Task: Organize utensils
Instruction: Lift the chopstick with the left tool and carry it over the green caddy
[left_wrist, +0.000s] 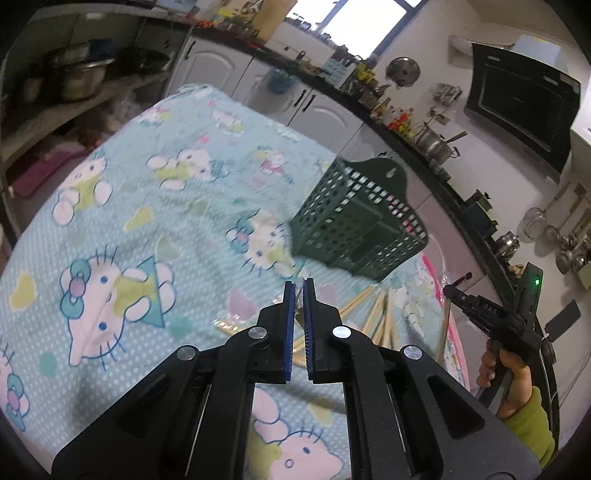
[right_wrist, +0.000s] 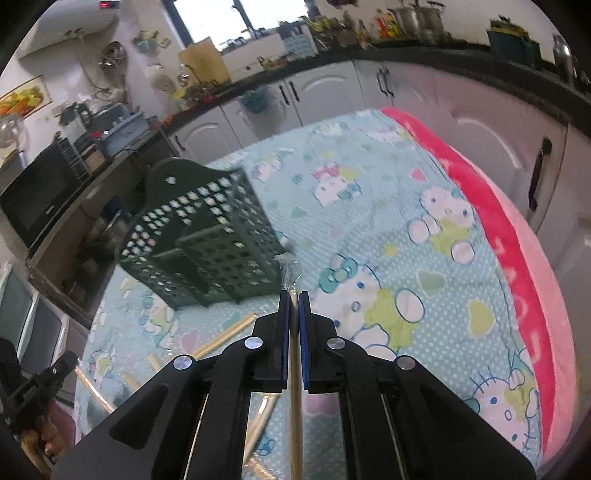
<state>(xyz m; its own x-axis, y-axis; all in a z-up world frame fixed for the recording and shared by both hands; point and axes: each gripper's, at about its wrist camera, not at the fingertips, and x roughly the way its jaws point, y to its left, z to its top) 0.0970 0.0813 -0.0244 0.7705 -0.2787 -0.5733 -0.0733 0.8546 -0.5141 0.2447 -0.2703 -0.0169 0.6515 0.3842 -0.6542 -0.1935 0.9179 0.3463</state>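
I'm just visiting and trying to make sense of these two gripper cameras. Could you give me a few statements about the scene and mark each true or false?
1. The dark green perforated plastic utensil basket stands on the light blue cartoon-cat patterned cloth. True.
2. The right gripper is empty. False: it is shut on a pale wooden chopstick in a clear plastic wrapper.
3. The left gripper is wide open. False: its jaws are closed, with a wrapped chopstick end between them.
4. More wooden chopsticks lie loose on the cloth near the basket. True.
5. The basket is already full of chopsticks. False: none show inside it.
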